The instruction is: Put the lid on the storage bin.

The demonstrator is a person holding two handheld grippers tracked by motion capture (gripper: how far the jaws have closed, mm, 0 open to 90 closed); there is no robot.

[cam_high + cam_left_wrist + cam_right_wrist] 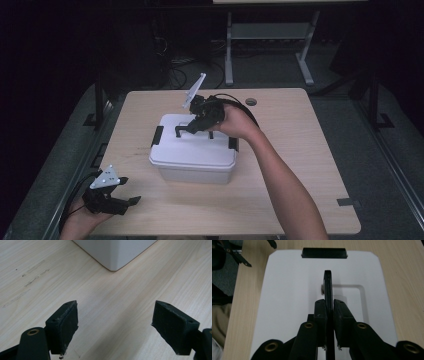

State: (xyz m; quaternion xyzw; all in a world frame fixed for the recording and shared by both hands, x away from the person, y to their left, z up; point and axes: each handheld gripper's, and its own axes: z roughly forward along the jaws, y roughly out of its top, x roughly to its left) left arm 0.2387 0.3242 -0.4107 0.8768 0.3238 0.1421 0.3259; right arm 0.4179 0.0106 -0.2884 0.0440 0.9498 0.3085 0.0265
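A white plastic box [192, 167] with a white lid [175, 150] stands in the middle of the wooden table. Black latches sit at the lid's left end [158, 136] and right end [233, 144]. My right gripper [187, 129] reaches over the lid from the right and is shut on the upright black handle [179, 131]. In the right gripper view the pads [320, 312] press both sides of the handle [327, 282], with the far latch [324, 252] beyond. My left gripper [131, 201] rests open near the table's front left corner, its jaws [116, 305] holding nothing, short of the box corner [115, 252].
The light wooden table [300, 150] has a round cable hole [251, 101] at the back and a strip of black tape [347, 202] near its right front edge. A grey desk frame [270, 35] stands on the dark floor behind the table.
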